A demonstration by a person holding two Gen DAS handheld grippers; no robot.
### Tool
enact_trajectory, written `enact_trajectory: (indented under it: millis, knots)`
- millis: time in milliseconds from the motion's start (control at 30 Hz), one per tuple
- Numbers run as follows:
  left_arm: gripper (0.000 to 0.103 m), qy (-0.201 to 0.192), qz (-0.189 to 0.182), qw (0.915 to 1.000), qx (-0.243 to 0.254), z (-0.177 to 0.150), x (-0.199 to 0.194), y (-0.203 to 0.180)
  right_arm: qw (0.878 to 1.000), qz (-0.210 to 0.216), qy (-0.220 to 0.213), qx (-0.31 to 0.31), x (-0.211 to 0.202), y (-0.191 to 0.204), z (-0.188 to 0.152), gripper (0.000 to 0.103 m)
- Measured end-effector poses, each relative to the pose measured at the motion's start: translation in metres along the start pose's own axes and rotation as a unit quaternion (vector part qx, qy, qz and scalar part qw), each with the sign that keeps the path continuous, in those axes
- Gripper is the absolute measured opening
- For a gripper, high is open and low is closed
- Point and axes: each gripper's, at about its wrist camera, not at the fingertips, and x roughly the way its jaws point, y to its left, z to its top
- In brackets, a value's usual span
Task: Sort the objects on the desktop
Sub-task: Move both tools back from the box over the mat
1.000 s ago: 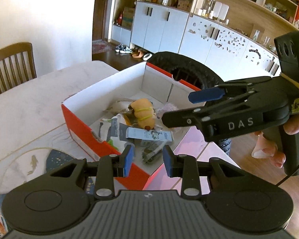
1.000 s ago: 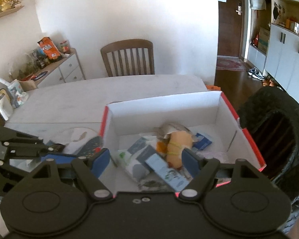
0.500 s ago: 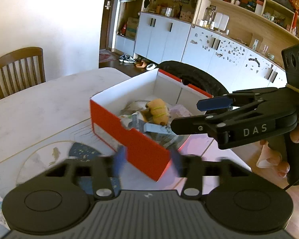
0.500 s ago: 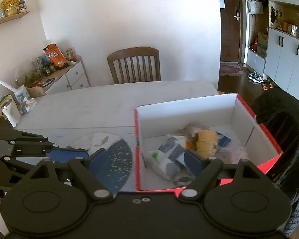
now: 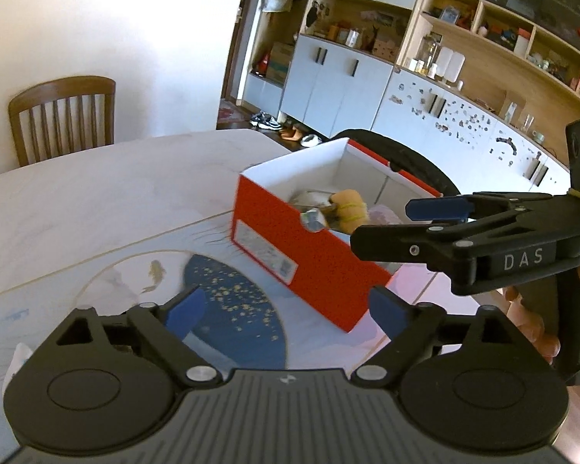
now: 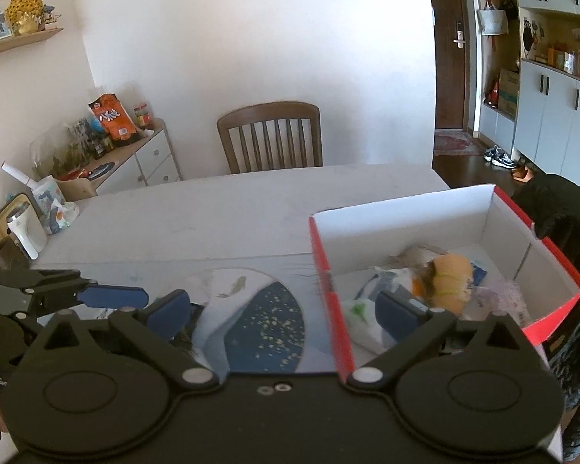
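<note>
Since a second ago: both your grippers have backed off from above the box toward the table's near side, and the box now lies ahead and to the right of them rather than under the fingertips.
Box: the red shoebox (image 6: 437, 232) sits open at the right end of the table (image 6: 212, 216), its long axis running away from you toward the black chair back (image 6: 560, 212).
Contents: an orange plush toy (image 6: 448, 274), white packets (image 6: 361, 317) and other small items lie heaped in the box; no loose item shows clearly on the mat.
Mat: a round blue-and-white fish-pattern mat (image 5: 228, 301) lies just left of the box, under both tools.
Left gripper: your left gripper (image 5: 286, 309) is opening, jaws nearly at full spread, nothing between them.
Right gripper: your right gripper (image 6: 282, 309) is opening to its widest, empty, with the box's near red wall showing between its fingers.
Key relation: the box stands to the right of both tools, and your right hand is the nearer one.
Judgement: sorting looks close to done.
</note>
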Motion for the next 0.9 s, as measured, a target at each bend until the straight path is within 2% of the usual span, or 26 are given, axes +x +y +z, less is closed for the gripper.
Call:
enact_trajectory:
  millis: [33, 100, 600, 800, 900]
  knots:
    - [0.1, -0.001, 0.002, 1.0, -0.001, -0.002, -0.002, 0.004, 1.0, -0.002, 0.0, 0.002, 0.003, 0.004, 0.0, 0.102]
    - [0.102, -0.003, 0.003, 1.0, -0.006, -0.007, -0.005, 0.013, 1.0, -0.003, 0.0, 0.003, 0.007, 0.01, -0.001, 0.102]
    - [0.103, -0.009, 0.052, 0.9977, -0.042, -0.036, -0.021, 0.083, 1.0, 0.006, 0.024, 0.0, 0.053, 0.055, -0.009, 0.102]
    - [0.103, -0.018, 0.069, 0.9964, -0.045, -0.049, -0.026, 0.107, 0.999, 0.009, 0.032, -0.007, 0.065, 0.069, -0.01, 0.102]
    - [0.103, -0.011, 0.076, 0.996, -0.045, -0.054, -0.025, 0.117, 0.999, 0.011, 0.036, -0.012, 0.071, 0.075, -0.011, 0.102]
